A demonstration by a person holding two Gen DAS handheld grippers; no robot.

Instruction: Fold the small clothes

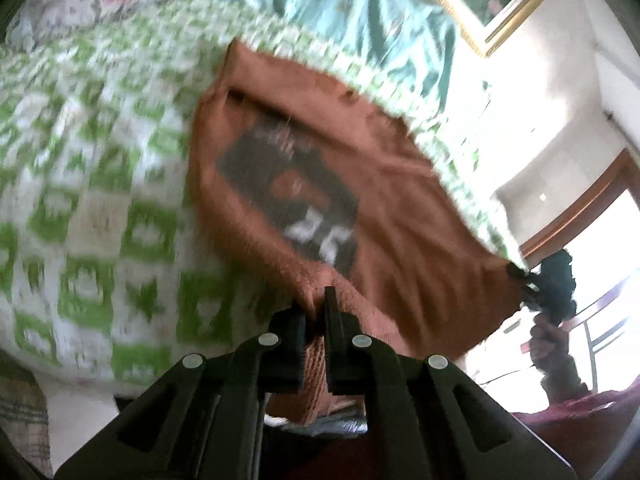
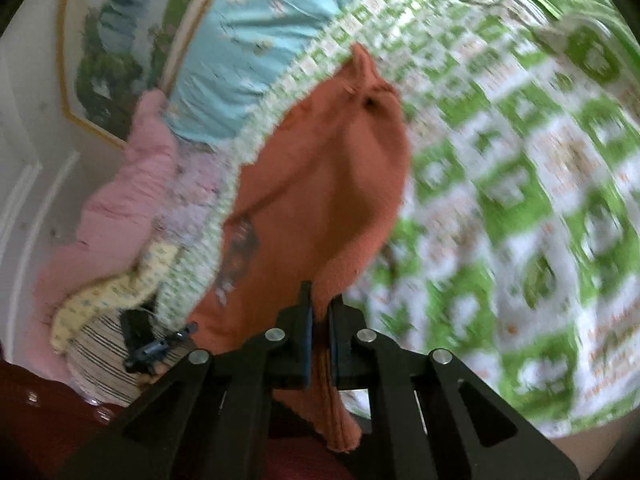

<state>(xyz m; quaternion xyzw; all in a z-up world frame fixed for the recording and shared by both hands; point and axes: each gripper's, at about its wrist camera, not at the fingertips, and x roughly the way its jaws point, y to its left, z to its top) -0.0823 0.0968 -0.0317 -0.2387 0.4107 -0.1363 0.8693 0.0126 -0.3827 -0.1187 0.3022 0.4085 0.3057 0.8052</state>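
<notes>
A small orange-brown shirt (image 1: 380, 168) with a dark printed patch and white numbers hangs stretched in the air above a green-and-white patterned bedspread (image 1: 88, 184). My left gripper (image 1: 316, 304) is shut on one bottom corner of the shirt. My right gripper (image 2: 320, 308) is shut on the other corner; it also shows in the left wrist view (image 1: 528, 284) at the shirt's far edge. In the right wrist view the shirt (image 2: 328, 184) hangs forward over the bedspread (image 2: 520, 184), with the left gripper (image 2: 160, 344) at lower left. Both views are motion-blurred.
A teal quilt (image 1: 360, 4) and a gold-framed picture (image 1: 500, 20) lie behind the bed. Pink cloth (image 2: 132, 200), a yellow dotted garment (image 2: 112, 296) and a striped piece (image 2: 100, 364) are piled at the bed's edge. A bright doorway (image 1: 600, 248) is at right.
</notes>
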